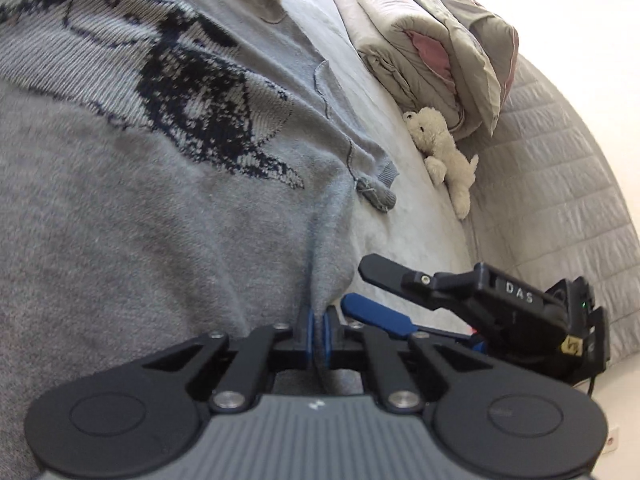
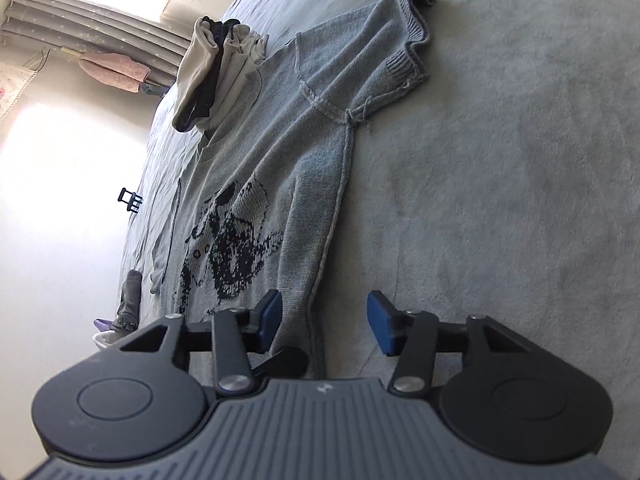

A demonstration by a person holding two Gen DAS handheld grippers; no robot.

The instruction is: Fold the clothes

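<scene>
Left gripper (image 1: 319,338) has its blue pads pinched tight on an edge of the grey knitted sweater with dark navy graphic (image 1: 160,140). Right gripper (image 1: 370,292), black with blue pad, sits just right of that sweater, fingers spread. Cream plush teddy bear (image 1: 442,152) lies beyond the sweater's short sleeve, against folded grey-pink quilts (image 1: 432,44).

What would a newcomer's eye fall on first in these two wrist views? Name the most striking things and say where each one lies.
The grey knitted sweater with its dark blue-black pattern lies spread across the bed, and the left gripper is pinching its hem. The right gripper hangs open over the sweater's side edge. A white teddy bear lies below folded bedding, and a pile of pale clothes sits by the sweater's collar.
</scene>
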